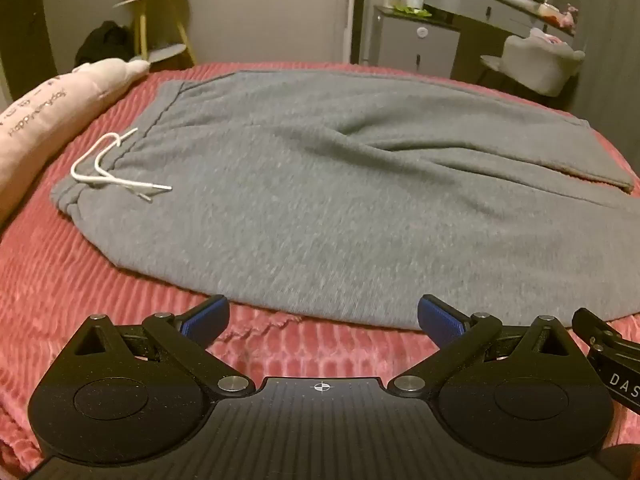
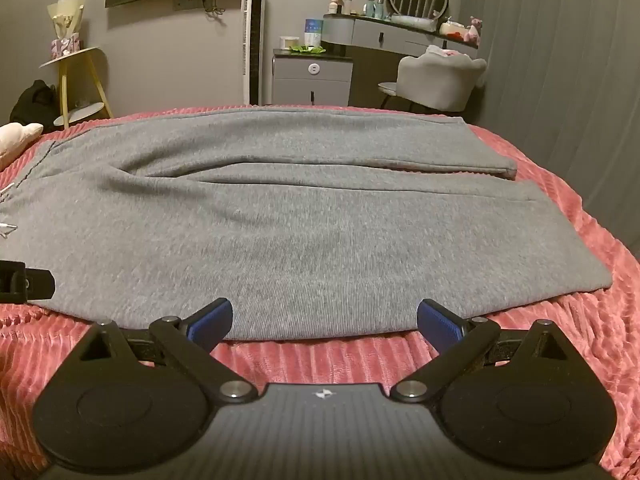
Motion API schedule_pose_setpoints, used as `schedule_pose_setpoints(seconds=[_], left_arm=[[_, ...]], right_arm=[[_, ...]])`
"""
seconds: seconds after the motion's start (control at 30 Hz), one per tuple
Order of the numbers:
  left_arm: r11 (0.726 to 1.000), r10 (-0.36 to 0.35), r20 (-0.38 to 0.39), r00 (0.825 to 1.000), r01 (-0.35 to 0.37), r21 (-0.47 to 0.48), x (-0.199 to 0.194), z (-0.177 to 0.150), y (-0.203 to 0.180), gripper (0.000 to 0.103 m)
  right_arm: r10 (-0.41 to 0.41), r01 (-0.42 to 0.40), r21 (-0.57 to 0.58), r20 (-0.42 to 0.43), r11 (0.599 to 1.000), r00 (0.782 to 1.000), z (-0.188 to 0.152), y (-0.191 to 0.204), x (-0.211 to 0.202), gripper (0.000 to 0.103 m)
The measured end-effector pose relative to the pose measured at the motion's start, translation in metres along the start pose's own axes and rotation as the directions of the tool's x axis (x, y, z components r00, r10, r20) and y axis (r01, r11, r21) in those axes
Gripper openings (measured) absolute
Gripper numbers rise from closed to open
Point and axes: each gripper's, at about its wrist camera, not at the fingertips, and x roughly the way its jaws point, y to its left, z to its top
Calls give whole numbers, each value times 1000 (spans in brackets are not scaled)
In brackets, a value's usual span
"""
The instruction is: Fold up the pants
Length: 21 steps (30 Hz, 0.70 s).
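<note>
- Left wrist view first: the grey fleece sweatpants (image 1: 340, 200) lie spread flat on the pink ribbed plush bedspread (image 1: 80, 280), waistband out at nine o'clock, legs running off toward three o'clock.
- White drawstring cord (image 1: 116, 168) sits looped on the waistband at about ten o'clock, loose ends trailing onto the grey cloth.
- Pale pink long plush pillow (image 1: 44, 120) lies just beside the waistband, at the far nine o'clock edge.
- Left gripper (image 1: 322, 320) hovers at six o'clock, jaws spread wide, blue pads empty, just short of the near hem line of the seat.
- Over to the right wrist view: right gripper (image 2: 324, 320) is also spread wide and holding nothing, its blue pads (image 2: 438, 324) at the near edge of the front leg.
- Both legs show here, the far one ending in a cuff at about two o'clock, the near one ending at three o'clock; a long crease runs between them.
- Handling call: this looks like thick, soft knit, limp and fairly heavy for cloth, so it should drape and sag rather than hold a line; the plush cover will likely drag on it.
- Best hold, I'd say: pinch the near edge, one gripper nearer the waistband, the other nearer the cuff, biting both layers.
- Watch that cord: it could snag.
</note>
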Motion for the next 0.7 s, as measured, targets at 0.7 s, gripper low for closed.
schedule_pose_setpoints(seconds=[0.7], left_arm=[[1000, 1, -11, 1000, -2, -16, 3, -1, 4, 103]], right_arm=[[4, -4, 3, -1, 1000, 1000, 0, 0, -2, 99]])
